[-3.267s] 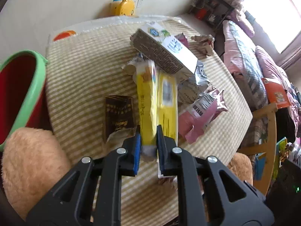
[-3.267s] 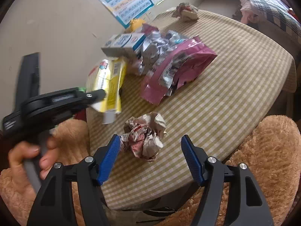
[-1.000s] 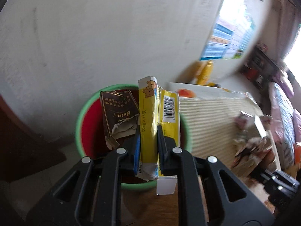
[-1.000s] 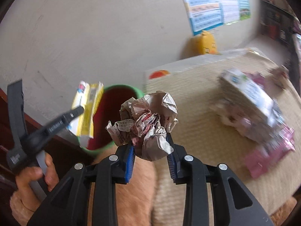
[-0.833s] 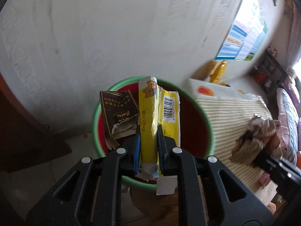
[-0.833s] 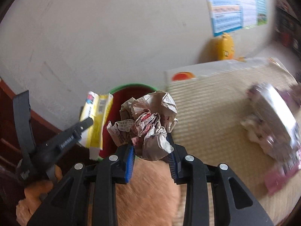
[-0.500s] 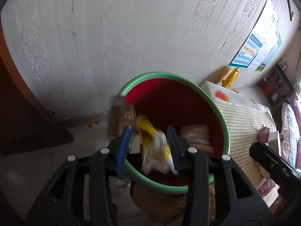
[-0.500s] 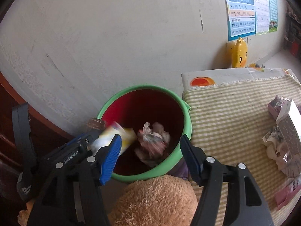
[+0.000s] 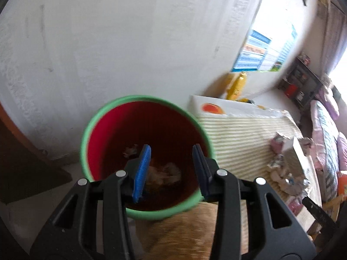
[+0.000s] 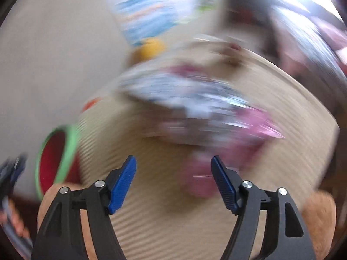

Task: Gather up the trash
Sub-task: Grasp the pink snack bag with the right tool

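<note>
My left gripper (image 9: 171, 149) hangs open over a red bin with a green rim (image 9: 95, 121); nothing is between its blue pads. Dropped trash (image 9: 164, 172) lies at the bin's bottom. In the blurred right wrist view my right gripper (image 10: 173, 162) is empty, its jaws still opening, above the checked tablecloth (image 10: 164, 205). A pink wrapper (image 10: 201, 173) and a heap of blurred packaging (image 10: 190, 99) lie just beyond its tips. The bin (image 10: 54, 162) sits at the left edge there.
A white wall (image 9: 108, 32) stands behind the bin. A furry tan cushion (image 9: 190, 234) lies between bin and table. More wrappers (image 9: 284, 160) rest on the striped table. A yellow toy (image 9: 236, 84), a poster (image 9: 260, 49) and a bed (image 9: 329, 140) are farther off.
Both grippers let go of their trash, which fell into the bin. The left one stayed over the bin; the right one swung fast back toward the table and opened wider.
</note>
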The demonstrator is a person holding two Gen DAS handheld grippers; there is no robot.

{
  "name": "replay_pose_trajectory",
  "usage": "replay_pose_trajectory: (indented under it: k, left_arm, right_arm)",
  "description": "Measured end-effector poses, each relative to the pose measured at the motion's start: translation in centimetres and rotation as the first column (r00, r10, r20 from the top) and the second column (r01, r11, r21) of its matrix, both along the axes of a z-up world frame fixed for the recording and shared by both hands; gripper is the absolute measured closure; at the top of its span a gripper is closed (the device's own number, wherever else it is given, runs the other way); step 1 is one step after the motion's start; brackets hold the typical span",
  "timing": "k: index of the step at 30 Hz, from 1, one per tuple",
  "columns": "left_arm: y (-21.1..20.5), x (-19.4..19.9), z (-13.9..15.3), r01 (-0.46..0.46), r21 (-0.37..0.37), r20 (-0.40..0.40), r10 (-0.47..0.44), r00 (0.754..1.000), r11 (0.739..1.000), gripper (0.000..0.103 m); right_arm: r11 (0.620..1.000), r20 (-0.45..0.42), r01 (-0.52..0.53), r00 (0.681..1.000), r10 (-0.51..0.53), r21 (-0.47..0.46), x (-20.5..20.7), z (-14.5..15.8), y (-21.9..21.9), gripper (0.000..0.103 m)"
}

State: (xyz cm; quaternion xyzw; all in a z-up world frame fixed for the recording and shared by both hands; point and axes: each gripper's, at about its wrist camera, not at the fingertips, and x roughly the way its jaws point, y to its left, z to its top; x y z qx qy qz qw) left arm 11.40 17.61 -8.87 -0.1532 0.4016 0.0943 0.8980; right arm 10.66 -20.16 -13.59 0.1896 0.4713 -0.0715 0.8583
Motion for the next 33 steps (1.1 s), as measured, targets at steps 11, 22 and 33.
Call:
replay_pose_trajectory:
  k: [11, 22, 33]
  left_arm:
    - [-7.2, 0.5, 0.1, 0.164, 0.009, -0.051, -0.163, 0.985, 0.986, 0.065]
    - [-12.1, 0.9, -0.5, 0.232, -0.065, -0.102, -0.238, 0.966, 0.97, 0.049]
    - [-17.4, 3.5, -0.5, 0.278, -0.143, -0.107, -0.294, 0.95, 0.95, 0.038]
  right_arm:
    - [0.949, -0.101, 0.232, 0.971, -0.215, 0.215, 0.3, -4.1, -6.3, 0.02]
    - [0.962, -0.045, 0.1, 0.995, -0.092, 0.255, 2.6, -4.7, -6.4, 0.022]
    - [0.966, 0.017, -0.111, 0.994, 0.11, 0.232, -1.9, -2.6, -5.5, 0.076]
